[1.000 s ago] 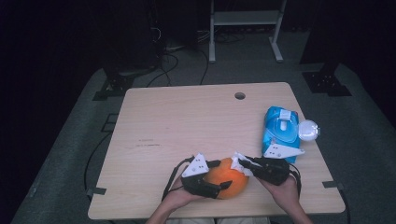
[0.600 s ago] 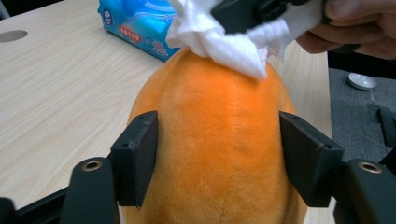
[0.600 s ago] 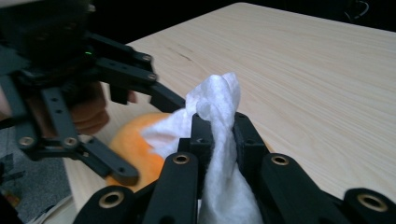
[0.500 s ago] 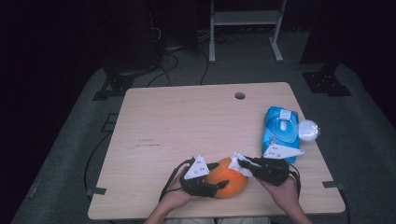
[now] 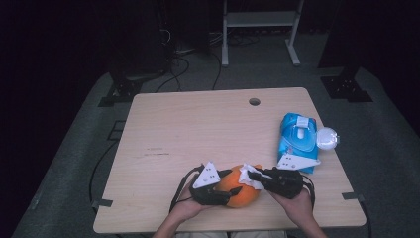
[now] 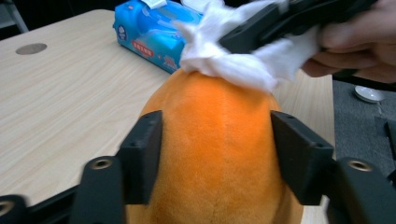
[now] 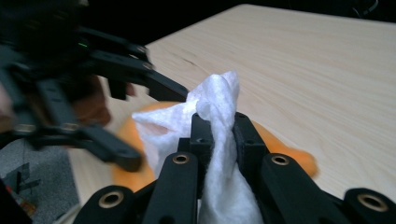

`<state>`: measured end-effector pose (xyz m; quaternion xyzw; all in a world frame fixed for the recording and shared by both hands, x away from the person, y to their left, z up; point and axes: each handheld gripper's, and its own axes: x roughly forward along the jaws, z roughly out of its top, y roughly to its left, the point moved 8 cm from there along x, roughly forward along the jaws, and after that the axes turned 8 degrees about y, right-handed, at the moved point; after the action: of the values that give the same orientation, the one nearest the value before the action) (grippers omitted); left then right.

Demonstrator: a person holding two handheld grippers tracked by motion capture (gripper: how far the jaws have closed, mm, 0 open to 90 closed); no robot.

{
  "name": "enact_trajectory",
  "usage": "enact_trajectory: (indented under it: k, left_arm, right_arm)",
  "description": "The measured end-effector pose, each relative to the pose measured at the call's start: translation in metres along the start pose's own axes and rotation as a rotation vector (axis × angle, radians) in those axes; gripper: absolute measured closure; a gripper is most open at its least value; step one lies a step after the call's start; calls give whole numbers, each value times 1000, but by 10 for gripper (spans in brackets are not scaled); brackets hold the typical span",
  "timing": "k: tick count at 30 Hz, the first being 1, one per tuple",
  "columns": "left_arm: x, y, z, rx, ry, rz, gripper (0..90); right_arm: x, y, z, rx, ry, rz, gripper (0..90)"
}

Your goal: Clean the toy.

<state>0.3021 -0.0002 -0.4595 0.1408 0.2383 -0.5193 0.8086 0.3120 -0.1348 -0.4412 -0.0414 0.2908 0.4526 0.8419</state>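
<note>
An orange plush ball (image 5: 243, 192) lies near the table's front edge. My left gripper (image 5: 230, 182) has just been closing its jaws on it. In the left gripper view the two pads (image 6: 145, 154) press the ball's (image 6: 215, 177) sides. My right gripper (image 5: 251, 174) comes in from the right, shut on a crumpled white wipe (image 5: 246, 173). It holds the wipe (image 6: 233, 65) against the top of the ball. In the right gripper view the wipe (image 7: 219, 98) sticks out from between the closed jaws of the right gripper (image 7: 220, 128), with the orange ball (image 7: 285, 149) below.
A blue pack of wipes (image 5: 297, 136) lies at the table's right side, with a round white lid (image 5: 327, 139) beside it at the edge. The wooden table (image 5: 198, 129) has a cable hole (image 5: 254, 101) near its far edge. A metal stand (image 5: 257, 29) is on the floor behind.
The left gripper's jaws have drawn in onto the orange ball. Both hands stay about where they were, with the wipe still on the ball's top.
</note>
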Motion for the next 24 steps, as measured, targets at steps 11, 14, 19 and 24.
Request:
enact_trajectory:
  k: [11, 14, 19, 24]
  left_arm:
    - [6, 4, -13, -7, 32, -12, 240]
    - [1, 3, -6, 8, 27, 8, 353]
    - [-13, 2, 7, -15, -29, -13, 395]
    - [-16, 4, 11, -14, -25, -6, 392]
  right_arm:
    - [-3, -14, -3, 43, -12, -36, 801]
    - [-3, 5, 5, 8, -28, 6, 801]
    - [-3, 20, 10, -51, -34, 1, 802]
    - [0, 6, 7, 30, -46, 0, 801]
